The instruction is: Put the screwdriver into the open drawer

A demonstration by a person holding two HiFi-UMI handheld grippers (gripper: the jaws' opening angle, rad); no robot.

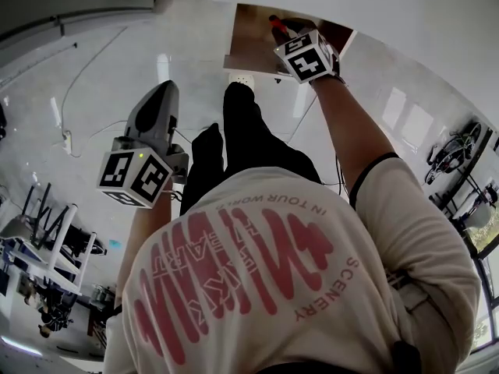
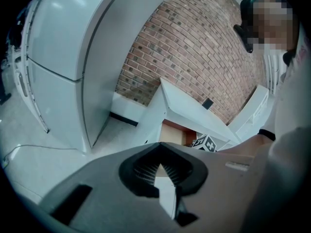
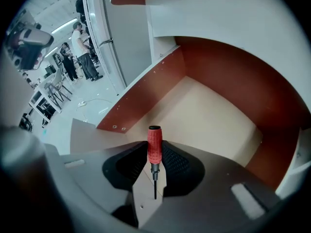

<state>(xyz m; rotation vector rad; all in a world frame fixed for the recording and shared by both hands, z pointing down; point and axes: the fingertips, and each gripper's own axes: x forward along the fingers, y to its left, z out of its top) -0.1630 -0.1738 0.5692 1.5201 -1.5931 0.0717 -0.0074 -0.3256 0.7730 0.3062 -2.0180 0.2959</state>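
Right tongs (image 3: 154,166) clamped on the screwdriver (image 3: 154,144): both ribbed pads press the red handle about midway, butt end pointing away toward the drawer (image 3: 228,72), thin dark shaft pointing back toward the camera. Tool hangs in the air above the drawer's pale bottom, inside the line of its brown walls, not touching wood as far as the gripper view shows. Head view confirms it: right arm reaches out, the red end just over the opening under the edge of the white table (image 1: 405,6). Left tongs (image 2: 163,171) drawn together at the tips, nothing between them, held low at the person's side over the pale floor (image 1: 93,68), well apart from the drawer. Handling, by judgement: small and light, stiff all through, not fragile; a short fall onto the drawer bottom should not hurt it. The grooved handle is the place to hold, since the moulded ribs bite into the pads. The bare shaft looks smooth, thin and likely to slip or pivot. Being round, it may roll once released; the drawer walls would stop it
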